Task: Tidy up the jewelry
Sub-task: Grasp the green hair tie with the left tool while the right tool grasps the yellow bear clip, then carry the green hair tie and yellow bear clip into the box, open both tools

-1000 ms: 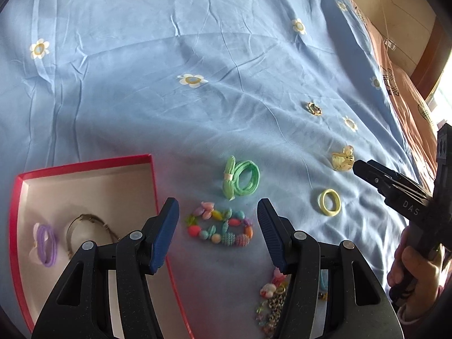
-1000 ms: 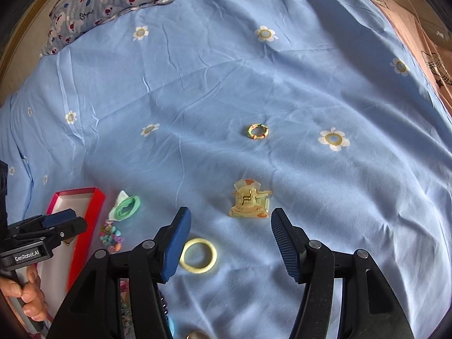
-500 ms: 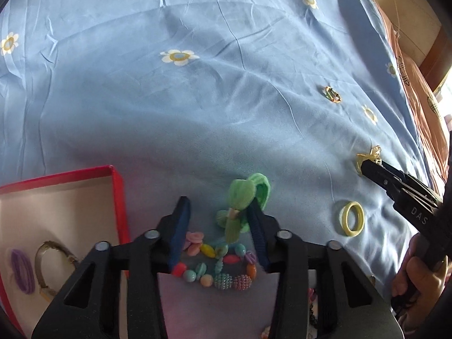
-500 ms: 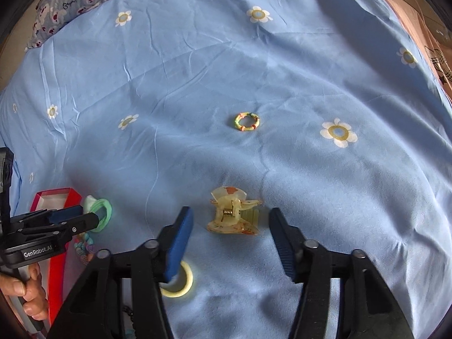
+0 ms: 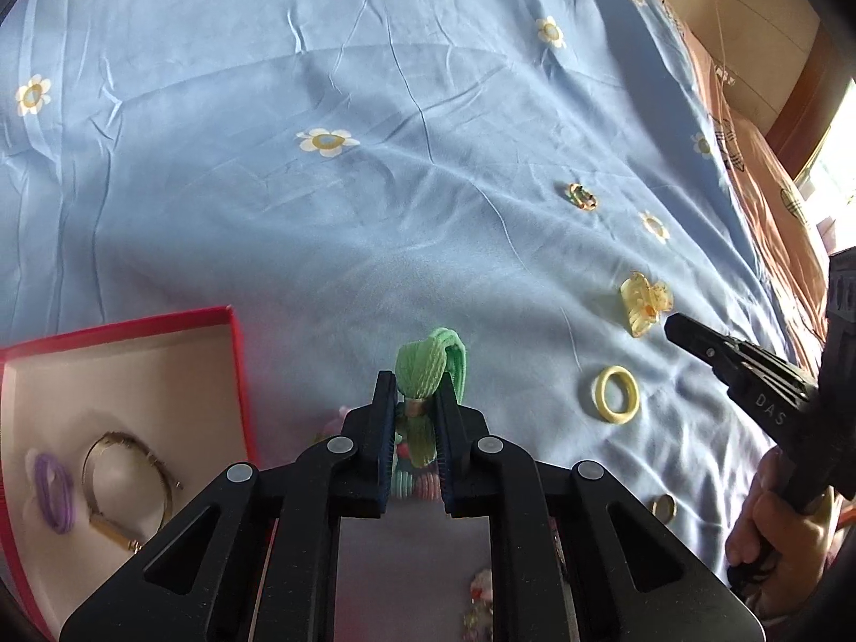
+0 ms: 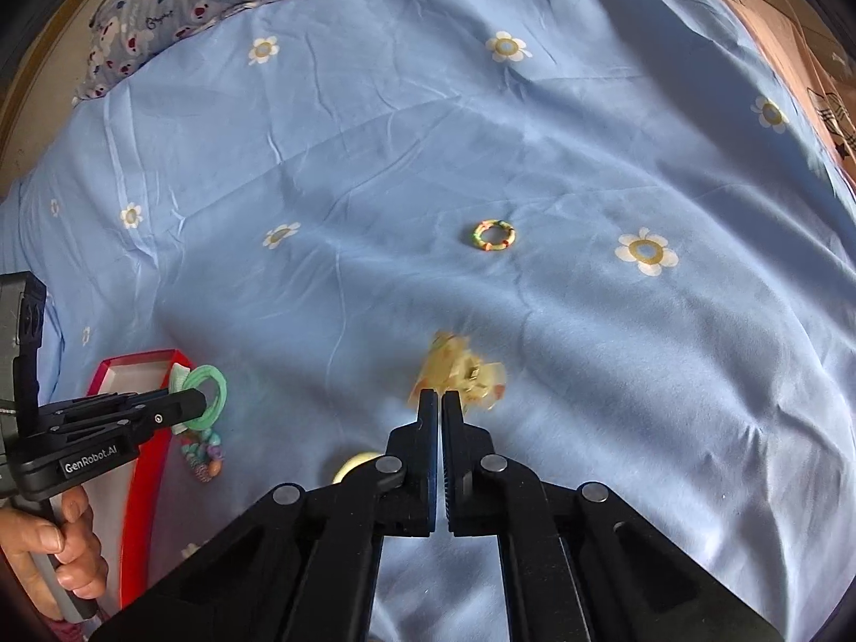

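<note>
The left gripper (image 5: 416,417) has its jaws pinching the green hair tie (image 5: 430,374), which stands up between the pads, lifted off the bed (image 5: 374,160). Beneath and just behind the jaws lies the beaded bracelet (image 6: 203,455), partly hidden. The red box (image 5: 235,369) sits just to the left of this gripper; inside it rest a purple hair tie (image 5: 52,484) and a thin bangle (image 5: 125,473).

The right gripper (image 6: 440,412) has its jaws pressed almost together, with only a thin slit between the pads. The yellow hair claw (image 6: 460,369) sits right at the fingertips and is blurred; whether the tips hold any part of it cannot be told. The left wrist view shows the claw (image 5: 644,299) just beyond the gripper tip. A pale yellow ring (image 5: 615,393) lies on the bed near that gripper. Farther out, well apart from both grippers, lies a small multicoloured ring (image 6: 493,235). A patterned pillow (image 6: 203,5) lies at the far edge of the bed.

Hazards, as judged from this state:
- The green hair tie is soft and gripped at one point; a quick swing toward the red box could let it slip out.
- The claw, if caught only by an edge, could pivot and drop.
- The soft bedding may let small rings sink into folds.
</note>
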`<state>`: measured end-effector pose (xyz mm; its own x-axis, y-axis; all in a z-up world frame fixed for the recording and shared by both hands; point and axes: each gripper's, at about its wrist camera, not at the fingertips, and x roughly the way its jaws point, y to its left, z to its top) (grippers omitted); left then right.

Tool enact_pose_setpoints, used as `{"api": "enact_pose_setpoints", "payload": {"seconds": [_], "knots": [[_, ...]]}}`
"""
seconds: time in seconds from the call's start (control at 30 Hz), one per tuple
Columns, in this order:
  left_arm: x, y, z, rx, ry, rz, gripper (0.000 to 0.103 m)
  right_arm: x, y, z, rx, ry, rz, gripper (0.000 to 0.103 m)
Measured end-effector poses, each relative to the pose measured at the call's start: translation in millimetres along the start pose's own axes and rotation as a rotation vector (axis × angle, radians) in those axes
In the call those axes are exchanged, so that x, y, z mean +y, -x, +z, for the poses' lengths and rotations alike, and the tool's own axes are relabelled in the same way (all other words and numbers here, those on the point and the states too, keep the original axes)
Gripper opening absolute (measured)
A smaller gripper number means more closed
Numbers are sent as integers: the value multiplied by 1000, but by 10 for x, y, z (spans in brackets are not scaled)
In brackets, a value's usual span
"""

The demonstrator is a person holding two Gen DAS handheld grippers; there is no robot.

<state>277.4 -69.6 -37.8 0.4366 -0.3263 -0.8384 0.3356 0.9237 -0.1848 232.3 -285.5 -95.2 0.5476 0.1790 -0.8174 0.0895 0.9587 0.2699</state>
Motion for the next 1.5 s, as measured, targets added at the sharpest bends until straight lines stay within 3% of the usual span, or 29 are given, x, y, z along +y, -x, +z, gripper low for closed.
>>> {"api": "enact_pose_setpoints", "payload": {"seconds": [0.07, 0.17, 0.23, 0.27, 0.3, 0.53, 0.57, 0.63, 0.73, 1.0, 1.5], "knots": [[17, 82, -42, -11, 7, -5, 12, 25, 1, -13, 6, 8, 6, 0], [36, 169, -85, -22, 15, -11, 12, -6, -9, -9, 8, -20, 20, 10], [36, 211, -111, -27, 17, -17, 12, -22, -12, 4, 9, -25, 9, 23], [33, 220, -118, -28, 16, -19, 12, -31, -14, 16, 4, -28, 4, 40], [28, 223, -124, -27, 15, -19, 12, -34, -11, 26, -3, -27, 2, 49], [17, 221, -160, -15, 12, -22, 12, -60, -233, 109, 19, -4, -39, 48], [19, 225, -159, -16, 10, -21, 12, -83, -288, 120, 28, -4, -46, 47], [21, 249, -164, -20, 10, -23, 12, -120, -333, 116, 42, -10, -46, 31], [25, 294, -181, -30, 13, -24, 12, -125, -251, 103, 22, -12, -38, 31], [115, 502, -366, -50, 32, -15, 12, 180, 126, -22, -10, 8, 61, 30], [734, 1010, -956, -89, 153, 54, 12, 1248, 373, -395, 35, 129, 281, 31]]}}
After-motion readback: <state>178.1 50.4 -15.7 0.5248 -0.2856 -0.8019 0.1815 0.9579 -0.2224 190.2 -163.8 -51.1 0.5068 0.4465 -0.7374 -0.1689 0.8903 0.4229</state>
